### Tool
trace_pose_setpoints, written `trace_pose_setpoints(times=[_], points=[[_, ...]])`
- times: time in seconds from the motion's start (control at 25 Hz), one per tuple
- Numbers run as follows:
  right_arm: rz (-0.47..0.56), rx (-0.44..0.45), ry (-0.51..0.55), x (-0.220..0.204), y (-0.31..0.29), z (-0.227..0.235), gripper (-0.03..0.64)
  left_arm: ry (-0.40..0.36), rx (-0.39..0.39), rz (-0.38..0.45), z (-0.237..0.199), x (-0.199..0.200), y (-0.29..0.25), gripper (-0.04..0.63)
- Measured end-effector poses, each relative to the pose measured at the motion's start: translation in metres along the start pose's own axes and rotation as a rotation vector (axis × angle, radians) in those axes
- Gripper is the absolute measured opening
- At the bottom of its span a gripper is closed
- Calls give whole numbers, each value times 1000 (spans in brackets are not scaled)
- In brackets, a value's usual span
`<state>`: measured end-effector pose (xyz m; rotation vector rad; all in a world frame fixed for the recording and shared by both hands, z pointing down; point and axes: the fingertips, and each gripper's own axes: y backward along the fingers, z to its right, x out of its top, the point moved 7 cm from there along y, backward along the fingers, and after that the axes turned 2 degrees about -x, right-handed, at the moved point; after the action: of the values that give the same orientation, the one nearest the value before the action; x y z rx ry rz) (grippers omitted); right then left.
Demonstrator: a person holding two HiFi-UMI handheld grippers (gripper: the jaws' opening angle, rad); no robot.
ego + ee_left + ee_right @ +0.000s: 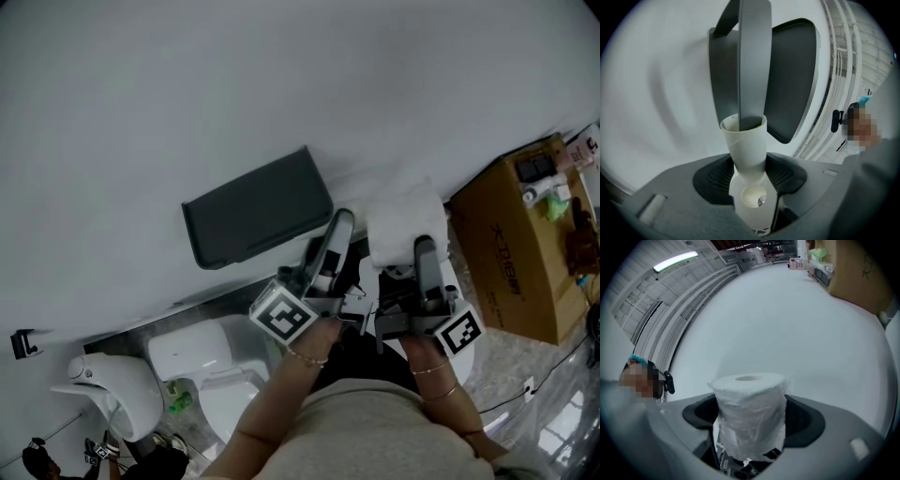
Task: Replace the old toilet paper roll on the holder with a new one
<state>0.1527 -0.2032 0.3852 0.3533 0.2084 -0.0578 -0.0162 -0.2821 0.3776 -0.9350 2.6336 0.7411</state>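
Two grippers are up at the plain white wall (281,75), side by side in the middle of the head view. The left gripper (337,234) points at the lower right corner of the dark grey flat-lidded toilet paper holder (258,208), which is fixed to that wall at a slant. In the left gripper view its jaws are pinched on a bare, pale cardboard tube (746,147) that stands upright in the centre of the frame. A long grey bar (752,61) runs down from the top edge into the tube's open end, crossing in front of the holder's dark lid; I cannot tell what that bar belongs to. Just to the right, the right gripper (424,251) is clamped around a full white toilet paper roll (749,413), its core hole facing up in the right gripper view, with nothing but wall behind it. At the right of the head view sits a brown cardboard box (511,253), and at lower left a white toilet (202,361).
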Motion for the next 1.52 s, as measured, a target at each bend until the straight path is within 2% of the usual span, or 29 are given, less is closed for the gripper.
trace_pose_setpoints(times=[0.28, 0.4, 0.52, 0.6, 0.72, 0.88, 1.04, 1.2, 1.36, 1.52], points=[[33, -8, 15, 0, 3, -4, 414, 55, -24, -24, 1, -3, -3, 213], [50, -16, 29, 2, 5, -6, 414, 16, -32, -53, 1, -1, -5, 213], [67, -24, 38, 3, 8, -3, 414, 26, -37, -69, -3, -3, -6, 215], [79, -32, 37, 3, 10, -2, 414, 48, -44, -77, -5, -6, -7, 213], [96, -46, 32, 4, 14, -1, 414, 121, -64, -99, -7, -13, -9, 213], [114, -55, 43, 10, 20, 1, 414, 67, -73, -157, -8, -17, -11, 213], [129, -49, 41, 27, 34, 0, 414, 72, -72, -182, 2, -39, -6, 213], [122, -40, 40, 22, 27, -2, 414, 90, -51, -176, 1, -34, 5, 213], [98, -40, 36, 8, 18, -1, 414, 68, -47, -154, -11, -25, 24, 213], [77, -13, 14, -4, 35, -17, 414, 67, -47, -109, 25, -21, 46, 213]])
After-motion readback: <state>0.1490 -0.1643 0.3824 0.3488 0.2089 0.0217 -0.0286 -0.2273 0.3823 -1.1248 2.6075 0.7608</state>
